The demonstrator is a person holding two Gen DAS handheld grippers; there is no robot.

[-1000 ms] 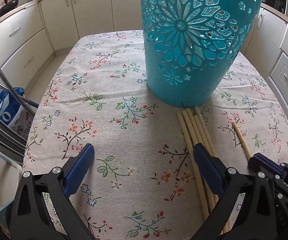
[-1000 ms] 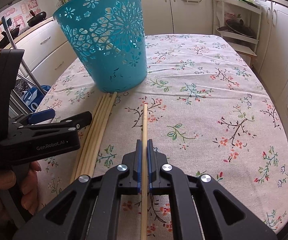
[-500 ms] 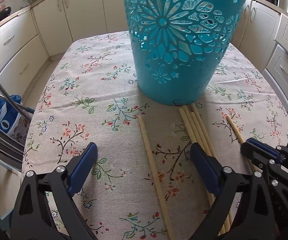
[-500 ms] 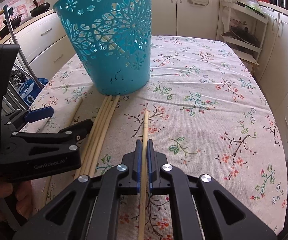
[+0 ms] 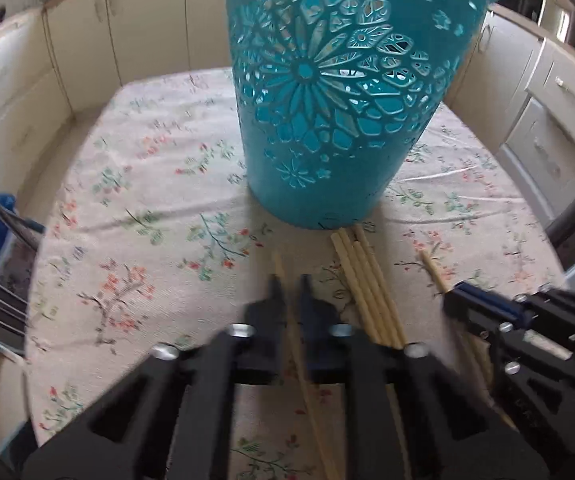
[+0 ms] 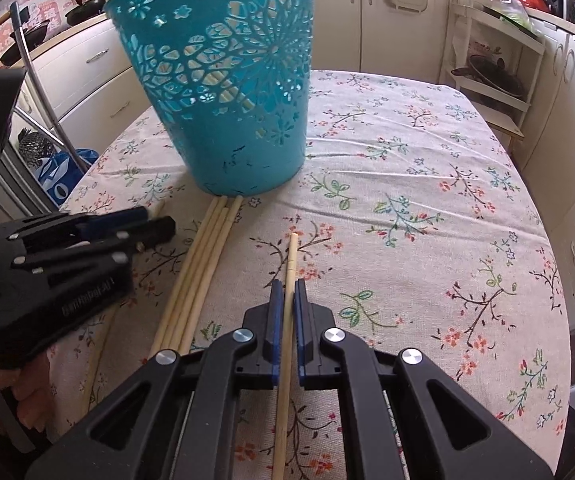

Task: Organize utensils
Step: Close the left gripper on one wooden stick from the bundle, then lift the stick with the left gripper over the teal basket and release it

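Observation:
A teal cut-out basket (image 5: 339, 92) stands on the floral tablecloth; it also shows in the right wrist view (image 6: 223, 88), with several chopsticks inside. My left gripper (image 5: 289, 284) is shut on a single wooden chopstick (image 5: 277, 262). My right gripper (image 6: 286, 292) is shut on another chopstick (image 6: 292, 252) low over the cloth. A bundle of loose chopsticks (image 5: 363, 280) lies between the two grippers, its tips at the basket's base; it also shows in the right wrist view (image 6: 203, 260). The right gripper (image 5: 467, 300) appears in the left wrist view, the left gripper (image 6: 155, 224) in the right wrist view.
The table (image 6: 427, 208) is oval with a floral cloth. Cream kitchen cabinets (image 5: 127, 28) surround it. A shelf rack with pans (image 6: 491, 72) stands at the back right. A blue bag (image 6: 59, 176) and metal rails are off the left edge.
My left gripper has closed from wide open onto a single chopstick that lay between its fingers. The right gripper still holds its chopstick and has moved slightly closer to the basket.

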